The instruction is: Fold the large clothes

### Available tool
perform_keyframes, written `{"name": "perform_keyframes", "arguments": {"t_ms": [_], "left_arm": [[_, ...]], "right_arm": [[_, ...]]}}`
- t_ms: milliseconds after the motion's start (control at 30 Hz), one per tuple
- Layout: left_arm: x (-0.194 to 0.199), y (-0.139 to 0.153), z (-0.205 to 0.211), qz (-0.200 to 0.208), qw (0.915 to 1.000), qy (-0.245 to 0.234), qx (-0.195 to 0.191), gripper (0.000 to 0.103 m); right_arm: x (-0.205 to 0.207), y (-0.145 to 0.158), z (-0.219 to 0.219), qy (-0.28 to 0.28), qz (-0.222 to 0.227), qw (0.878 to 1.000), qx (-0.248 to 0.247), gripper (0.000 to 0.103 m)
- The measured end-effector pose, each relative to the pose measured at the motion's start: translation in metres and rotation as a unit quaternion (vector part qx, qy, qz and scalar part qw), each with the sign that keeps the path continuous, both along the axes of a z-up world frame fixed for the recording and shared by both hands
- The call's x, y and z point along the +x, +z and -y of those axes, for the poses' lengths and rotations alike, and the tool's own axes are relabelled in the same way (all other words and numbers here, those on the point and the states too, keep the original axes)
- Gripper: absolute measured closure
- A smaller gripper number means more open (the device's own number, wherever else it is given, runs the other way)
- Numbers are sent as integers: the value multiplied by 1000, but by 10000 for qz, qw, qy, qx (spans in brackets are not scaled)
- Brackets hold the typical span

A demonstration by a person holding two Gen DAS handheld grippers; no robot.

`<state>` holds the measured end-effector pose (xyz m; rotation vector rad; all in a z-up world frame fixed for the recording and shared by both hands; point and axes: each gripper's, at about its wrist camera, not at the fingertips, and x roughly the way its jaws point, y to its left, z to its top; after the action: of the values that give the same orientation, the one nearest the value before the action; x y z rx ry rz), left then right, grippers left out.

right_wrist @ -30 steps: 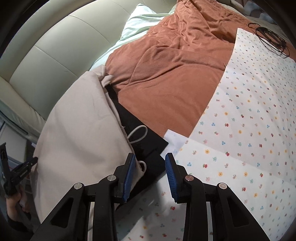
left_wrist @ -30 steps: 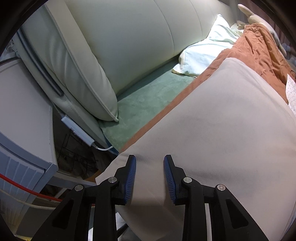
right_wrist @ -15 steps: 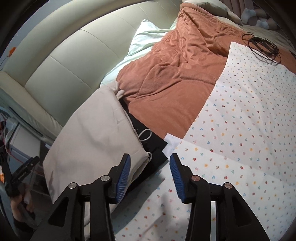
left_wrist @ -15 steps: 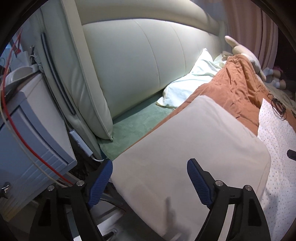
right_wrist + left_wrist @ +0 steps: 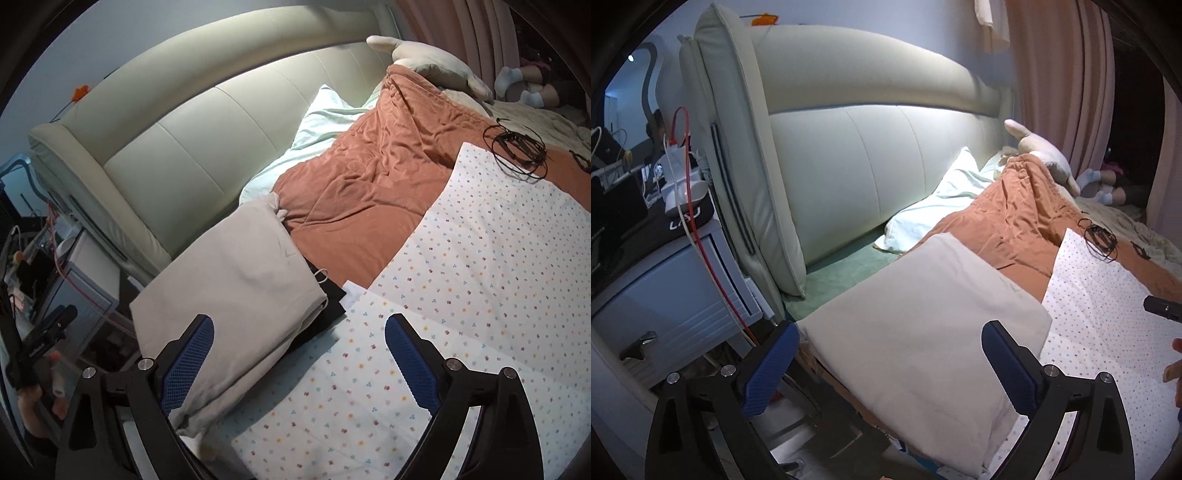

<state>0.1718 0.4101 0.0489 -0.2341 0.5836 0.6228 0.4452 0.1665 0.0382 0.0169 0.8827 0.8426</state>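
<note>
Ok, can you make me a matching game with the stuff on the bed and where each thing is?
Things:
1. folded beige garment
2. black cable
3. pale pillow
4. black garment

Places:
A. against the headboard
B. coiled at the far edge of the dotted sheet
C. peeking out from under the beige one
D. at the bed's edge, near the nightstand

Pairs: 1-D, 2-B, 3-A, 4-C

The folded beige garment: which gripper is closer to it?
Left. The left gripper hangs open right over the folded beige garment; the right gripper hangs open beside its edge.
</note>
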Motion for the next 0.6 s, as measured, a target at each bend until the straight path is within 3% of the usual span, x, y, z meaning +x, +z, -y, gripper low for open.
{"name": "perform_keyframes", "arguments": {"t_ms": [233,600], "left_arm": [[-20,20,53,347,9991,-220,79,0],[-53,26,127,787,9957,-488,-13,0]], "right_arm": [[-22,27,46,10,273,9996,52,7],[-65,46,140,20,740,9972,40,7]]}}
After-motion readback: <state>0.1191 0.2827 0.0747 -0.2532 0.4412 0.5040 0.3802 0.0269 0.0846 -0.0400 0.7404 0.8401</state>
